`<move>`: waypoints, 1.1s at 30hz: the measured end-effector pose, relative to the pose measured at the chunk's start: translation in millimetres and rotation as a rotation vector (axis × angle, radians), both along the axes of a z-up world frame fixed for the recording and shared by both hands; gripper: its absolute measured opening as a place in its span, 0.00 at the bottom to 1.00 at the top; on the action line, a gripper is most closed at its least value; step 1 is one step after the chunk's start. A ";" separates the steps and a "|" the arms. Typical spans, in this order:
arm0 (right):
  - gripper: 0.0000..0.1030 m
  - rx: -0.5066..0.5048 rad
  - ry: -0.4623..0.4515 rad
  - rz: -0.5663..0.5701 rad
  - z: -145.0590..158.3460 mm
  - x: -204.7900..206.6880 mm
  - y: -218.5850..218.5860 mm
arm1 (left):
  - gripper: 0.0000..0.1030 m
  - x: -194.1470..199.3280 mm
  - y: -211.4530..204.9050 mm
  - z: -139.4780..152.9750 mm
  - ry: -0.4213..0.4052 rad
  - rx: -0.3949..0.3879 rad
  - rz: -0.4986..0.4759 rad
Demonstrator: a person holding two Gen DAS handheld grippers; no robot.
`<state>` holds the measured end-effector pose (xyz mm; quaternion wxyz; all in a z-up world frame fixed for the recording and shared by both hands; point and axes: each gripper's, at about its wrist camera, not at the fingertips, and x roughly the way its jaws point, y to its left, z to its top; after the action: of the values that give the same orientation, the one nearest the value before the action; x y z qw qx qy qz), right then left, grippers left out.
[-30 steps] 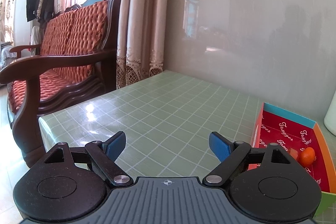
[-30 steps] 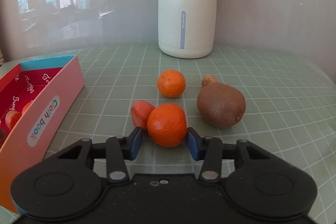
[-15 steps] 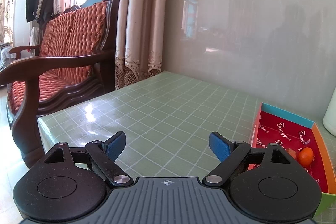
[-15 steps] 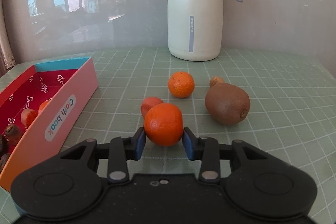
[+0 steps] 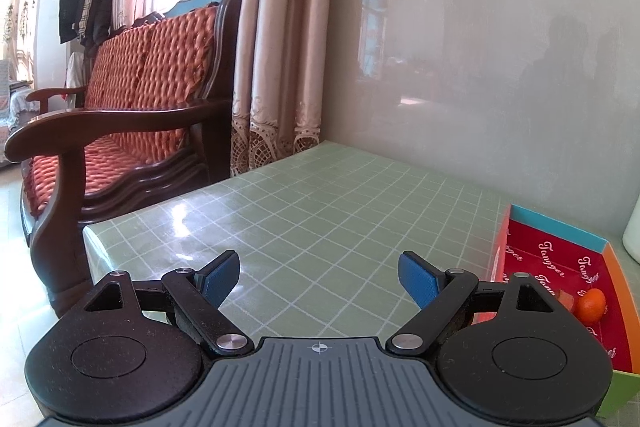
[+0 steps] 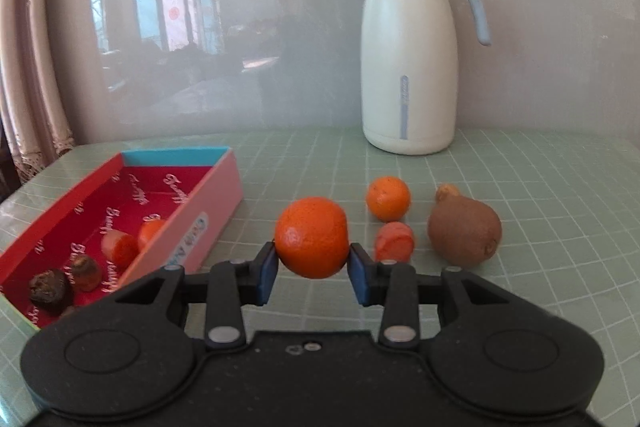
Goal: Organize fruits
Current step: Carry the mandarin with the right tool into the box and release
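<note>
The orange is pinched in the right claw, and could be dropped short of the box to its left.

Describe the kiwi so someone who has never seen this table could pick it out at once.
Start at the tall cream jug with the blue handle at the back of the green checked table. In front of it, loose fruit lies in a small group; the kiwi is farthest right. It is the only brown, fuzzy, egg-shaped piece, larger than the small orange beside it.

Both wrist views low over table — share red box.
</note>
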<state>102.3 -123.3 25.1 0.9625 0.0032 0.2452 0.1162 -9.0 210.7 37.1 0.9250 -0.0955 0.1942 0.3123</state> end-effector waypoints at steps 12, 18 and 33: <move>0.36 -0.022 -0.056 0.361 5.6 -23.8 81.1 | 0.84 -13.6 24.1 -2.9 -0.001 -0.018 0.069; 0.40 -0.063 -0.011 0.390 0.2 -26.3 97.7 | 0.84 -13.8 22.9 -2.9 0.002 -0.019 0.063; 0.78 -0.039 -0.100 0.245 11.0 -33.1 57.7 | 0.84 3.3 -9.4 -1.4 0.019 0.012 -0.015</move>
<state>69.1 -65.7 36.1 0.9521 -0.0511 0.1975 0.2279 -5.7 201.3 35.7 0.9260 -0.0852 0.2017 0.3076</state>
